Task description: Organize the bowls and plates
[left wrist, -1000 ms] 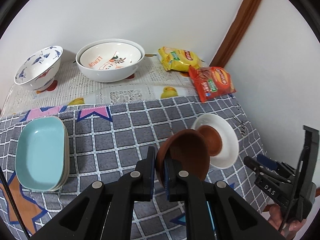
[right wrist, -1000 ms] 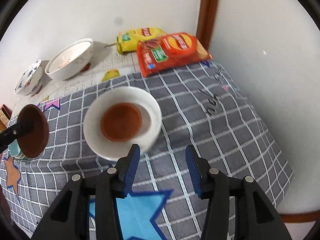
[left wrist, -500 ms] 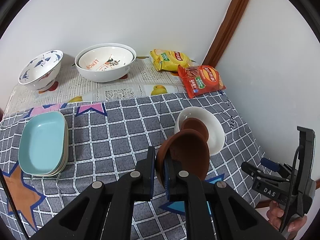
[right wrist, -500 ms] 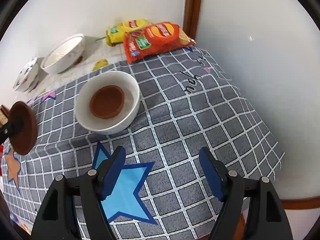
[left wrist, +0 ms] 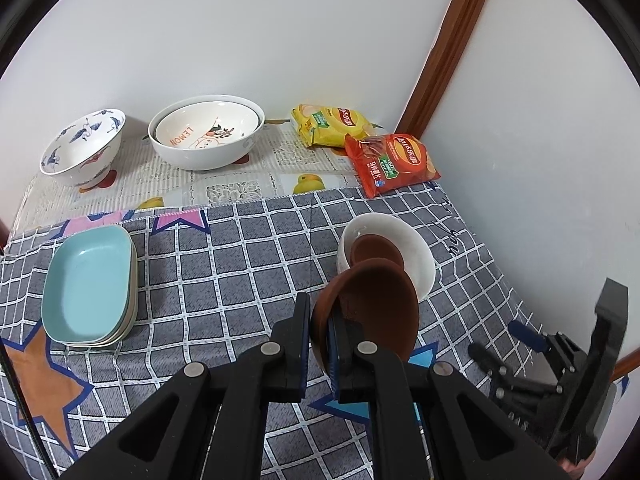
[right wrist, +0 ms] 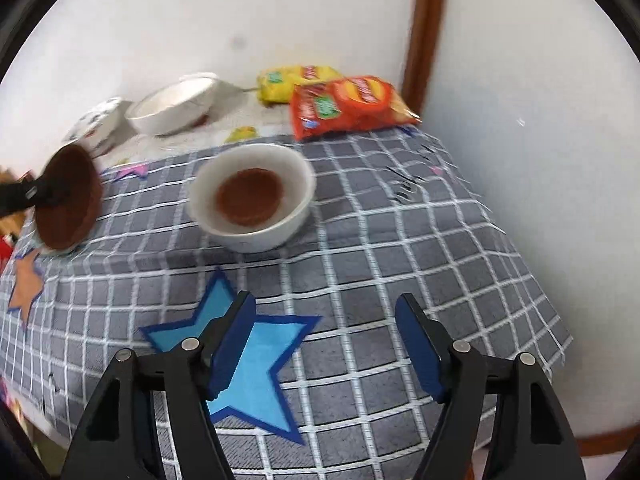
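On the left of the worktop (left wrist: 248,264), which is covered with a grey checked cloth, a stack of shallow oblong dishes with a pale blue one on top (left wrist: 90,284) lies flat, well apart from everything in play. Moving right, the left gripper (left wrist: 320,334) is clamped tight on the rim of a small round dark-brown saucer-like bowl (left wrist: 376,312), held tilted on edge above the cloth. Just beyond and slightly right of it stands the round white ceramic bowl (left wrist: 412,252), upright, with a second brown bowl (right wrist: 250,196) nested flat in its bottom. That is the relation that matters: the held bowl's likely home lies just ahead of the left gripper and to its right, so this hand is much the nearer, though the bowl would have to be levelled before it is set in. Furthest right, the right gripper (right wrist: 326,346) has just been opening and stands wide with nothing between its pads, over a blue star on the cloth, on the near side of the white bowl.
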{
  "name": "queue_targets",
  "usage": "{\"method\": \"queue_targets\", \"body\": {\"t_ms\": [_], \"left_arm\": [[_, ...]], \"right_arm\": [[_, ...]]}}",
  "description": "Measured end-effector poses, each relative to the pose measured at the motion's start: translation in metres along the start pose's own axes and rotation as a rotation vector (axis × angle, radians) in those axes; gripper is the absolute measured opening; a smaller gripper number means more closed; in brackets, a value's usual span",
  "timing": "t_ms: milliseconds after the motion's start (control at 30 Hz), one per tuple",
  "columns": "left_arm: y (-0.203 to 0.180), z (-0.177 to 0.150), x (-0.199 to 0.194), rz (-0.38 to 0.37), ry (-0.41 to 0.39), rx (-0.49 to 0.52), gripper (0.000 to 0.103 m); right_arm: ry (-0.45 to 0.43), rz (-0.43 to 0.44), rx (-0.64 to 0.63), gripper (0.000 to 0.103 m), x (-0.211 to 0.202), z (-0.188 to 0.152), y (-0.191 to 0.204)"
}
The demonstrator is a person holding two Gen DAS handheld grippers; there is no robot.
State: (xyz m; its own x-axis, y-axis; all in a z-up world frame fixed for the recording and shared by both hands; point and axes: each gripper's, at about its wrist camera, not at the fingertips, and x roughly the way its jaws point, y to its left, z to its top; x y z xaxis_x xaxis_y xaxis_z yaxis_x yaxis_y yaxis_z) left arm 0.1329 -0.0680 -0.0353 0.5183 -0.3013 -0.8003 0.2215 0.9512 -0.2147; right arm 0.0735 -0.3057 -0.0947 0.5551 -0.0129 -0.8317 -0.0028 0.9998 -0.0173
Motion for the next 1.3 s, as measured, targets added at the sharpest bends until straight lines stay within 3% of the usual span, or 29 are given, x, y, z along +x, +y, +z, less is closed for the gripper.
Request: {"method": "queue_targets", "body": {"t_ms": [433, 600, 1133, 1300], "left_arm": [[-0.01, 0.008, 0.01, -0.005, 0.003, 0.013, 0.008], [-0.014, 0.013, 0.02, -0.008, 0.007, 0.022, 0.008], [-0.025, 0.034, 0.058, -0.038, 0.02, 0.021, 0.008], [-0.03, 0.043, 0.072, -0.048, 0.033, 0.016, 0.008]], "right_arm": [[0.071, 0.043, 0.051, 0.072, 0.016, -0.001, -0.003], [0.049, 0.003, 0.072, 0.072, 0.019, 0.0, -0.012], [-0.032, 0.059, 0.234, 0.072, 0.027, 0.018, -0.054], [-0.057, 0.044, 0.221, 0.068, 0.031, 0.023, -0.055]]}}
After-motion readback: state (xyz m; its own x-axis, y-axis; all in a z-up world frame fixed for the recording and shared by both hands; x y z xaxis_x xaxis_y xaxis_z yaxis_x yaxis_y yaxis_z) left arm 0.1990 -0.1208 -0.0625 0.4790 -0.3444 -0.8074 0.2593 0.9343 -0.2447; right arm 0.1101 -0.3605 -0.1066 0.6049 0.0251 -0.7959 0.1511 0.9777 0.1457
